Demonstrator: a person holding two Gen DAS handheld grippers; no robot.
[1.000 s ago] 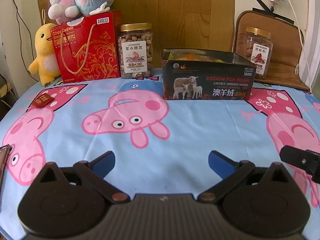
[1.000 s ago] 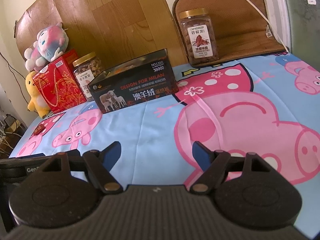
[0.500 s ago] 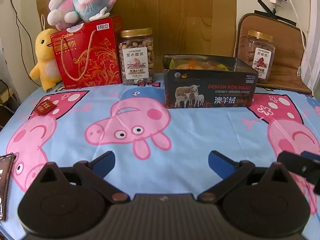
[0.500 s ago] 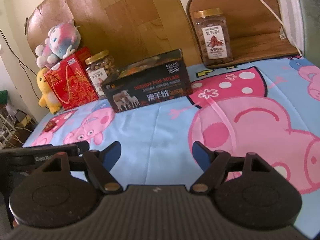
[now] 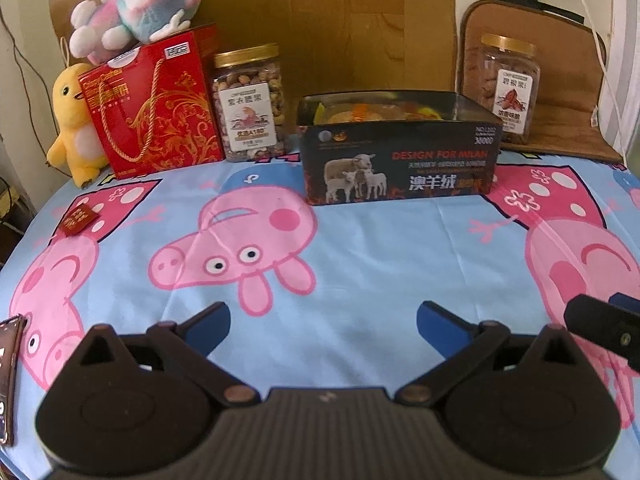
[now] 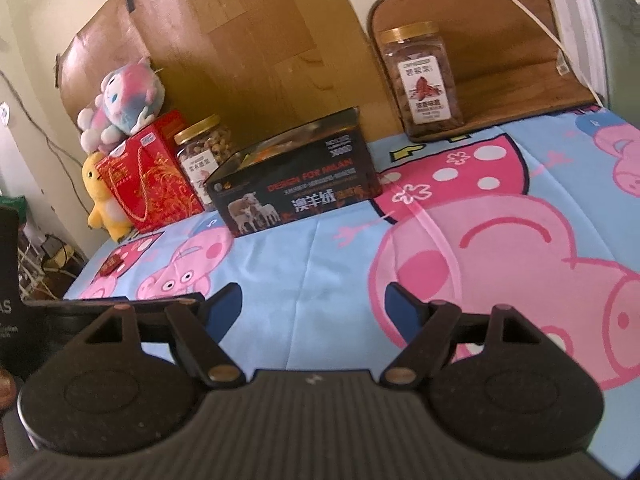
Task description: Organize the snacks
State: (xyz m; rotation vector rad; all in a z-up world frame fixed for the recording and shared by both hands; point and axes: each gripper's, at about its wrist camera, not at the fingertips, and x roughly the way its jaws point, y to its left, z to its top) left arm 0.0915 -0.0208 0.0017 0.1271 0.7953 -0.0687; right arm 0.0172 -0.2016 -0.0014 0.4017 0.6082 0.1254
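Observation:
A black box [image 5: 400, 152] [image 6: 296, 184] with sheep printed on it stands open at the back of the table, with snacks inside. A small red snack packet [image 5: 78, 220] [image 6: 111, 266] lies on the cloth at far left. A dark wrapper [image 5: 8, 360] pokes in at the left edge. My left gripper [image 5: 323, 326] hovers open over the cloth, nothing between its blue fingers. My right gripper [image 6: 314, 306] is open too and holds nothing. Part of the right gripper [image 5: 604, 326] shows at the left wrist view's right edge.
Along the back stand a red gift box [image 5: 154, 104], a nut jar [image 5: 250, 100], a second jar [image 5: 506, 84] on a brown mat, a yellow plush [image 5: 74, 120] and a pink plush [image 5: 134, 4]. A pig-print cloth [image 5: 360, 256] covers the table.
The left wrist view has pulled back and lifted a little, so the box and jars sit lower in frame. The right wrist view has swung towards the right. Both grippers stay open.

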